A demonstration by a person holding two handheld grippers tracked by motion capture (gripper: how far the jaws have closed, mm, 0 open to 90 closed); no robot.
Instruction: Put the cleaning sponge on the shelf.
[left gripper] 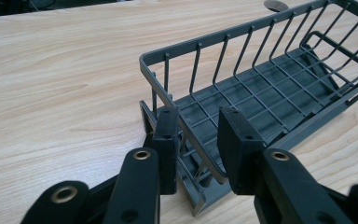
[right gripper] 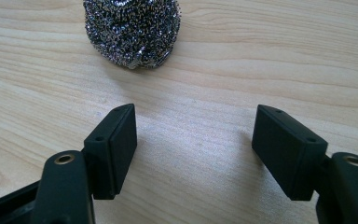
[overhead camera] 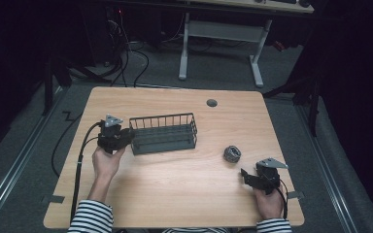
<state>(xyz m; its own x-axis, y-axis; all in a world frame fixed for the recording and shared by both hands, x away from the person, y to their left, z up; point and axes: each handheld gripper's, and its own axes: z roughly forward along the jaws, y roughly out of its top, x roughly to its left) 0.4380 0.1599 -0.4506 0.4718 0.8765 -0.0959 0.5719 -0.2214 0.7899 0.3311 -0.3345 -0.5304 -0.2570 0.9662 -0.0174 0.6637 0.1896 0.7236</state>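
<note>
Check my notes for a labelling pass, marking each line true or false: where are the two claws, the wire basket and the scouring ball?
1. The left claw is shut on the end wall of the wire basket. True.
2. The steel scouring ball lies inside the basket. False: it lies on the bare wooden table, to the right of the basket.
3. The right claw is open with nothing between its pads. True.
4. The right claw grips the scouring ball. False: the ball lies ahead of it, untouched.
5. The basket holds nothing. True.
</note>
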